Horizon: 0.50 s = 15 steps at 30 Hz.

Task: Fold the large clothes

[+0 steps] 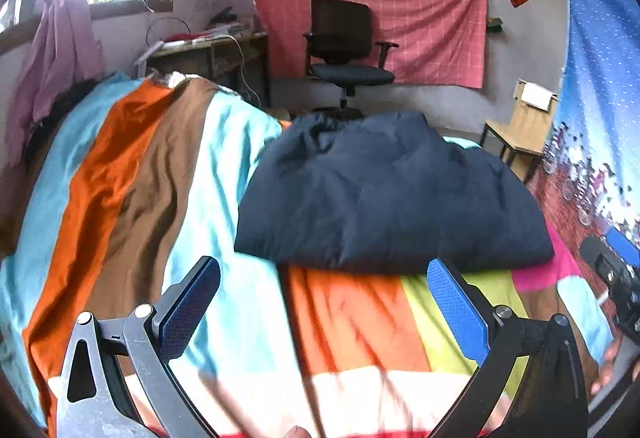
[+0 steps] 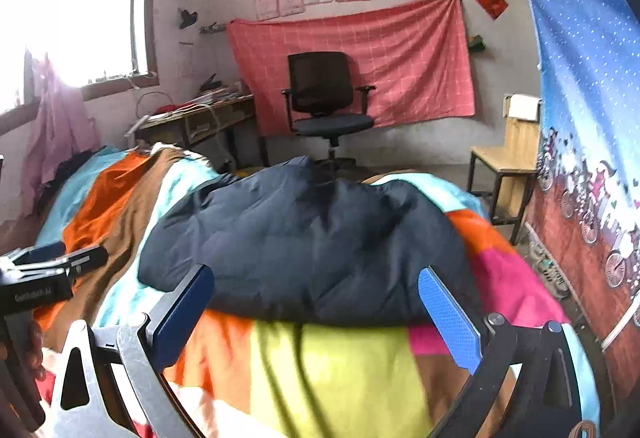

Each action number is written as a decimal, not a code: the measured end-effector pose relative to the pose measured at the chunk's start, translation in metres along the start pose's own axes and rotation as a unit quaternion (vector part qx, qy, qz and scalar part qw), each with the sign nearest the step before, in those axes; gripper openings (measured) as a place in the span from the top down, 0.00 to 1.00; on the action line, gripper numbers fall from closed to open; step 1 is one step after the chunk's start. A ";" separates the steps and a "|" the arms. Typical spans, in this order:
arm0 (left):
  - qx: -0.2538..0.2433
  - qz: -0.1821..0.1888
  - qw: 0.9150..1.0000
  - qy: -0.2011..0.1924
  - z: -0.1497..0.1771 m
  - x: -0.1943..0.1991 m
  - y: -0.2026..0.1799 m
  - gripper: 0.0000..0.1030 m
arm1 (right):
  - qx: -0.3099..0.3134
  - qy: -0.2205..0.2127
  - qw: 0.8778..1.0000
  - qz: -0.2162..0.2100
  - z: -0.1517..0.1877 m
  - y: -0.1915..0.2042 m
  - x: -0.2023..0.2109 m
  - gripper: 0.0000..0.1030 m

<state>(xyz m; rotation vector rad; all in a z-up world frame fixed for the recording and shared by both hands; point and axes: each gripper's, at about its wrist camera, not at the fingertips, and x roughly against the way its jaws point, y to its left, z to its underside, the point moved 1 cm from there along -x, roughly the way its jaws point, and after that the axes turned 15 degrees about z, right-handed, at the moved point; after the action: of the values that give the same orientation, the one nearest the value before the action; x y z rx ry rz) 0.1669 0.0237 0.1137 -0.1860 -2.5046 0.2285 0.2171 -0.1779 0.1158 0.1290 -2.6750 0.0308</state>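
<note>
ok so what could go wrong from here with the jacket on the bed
1. The puffy dark blue jacket bulges upward, so its fold may spring open.
2. Both the left hand-held gripper and the right hand-held gripper are open, with nothing between the fingers; a shallow pinch might catch only the top layer.
3. The striped bedspread is wrinkled under the jacket's near edge and could be grabbed too.

Navy padded jacket (image 1: 392, 193): 1
Grippers: 2, left (image 1: 320, 302), right (image 2: 316, 310)
Office chair (image 1: 344, 45): 1
Wooden chair (image 2: 508, 153): 1
Desk (image 2: 200, 113): 1
Striped bedspread (image 1: 160, 197): 1
</note>
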 end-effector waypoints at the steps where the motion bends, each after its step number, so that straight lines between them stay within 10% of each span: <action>1: -0.008 0.001 1.000 0.002 0.007 0.002 0.000 0.01 | 0.002 -0.004 1.000 0.000 0.003 0.001 0.004 0.00; 15: -0.057 -0.011 0.998 0.010 0.046 0.000 -0.004 0.01 | 0.024 0.035 0.999 0.003 0.052 0.005 0.014 0.00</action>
<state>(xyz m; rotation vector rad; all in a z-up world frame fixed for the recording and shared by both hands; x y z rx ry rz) 0.1397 0.0140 0.0777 -0.2051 -2.5003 0.0732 0.1808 -0.1761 0.0758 0.1321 -2.6062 0.0993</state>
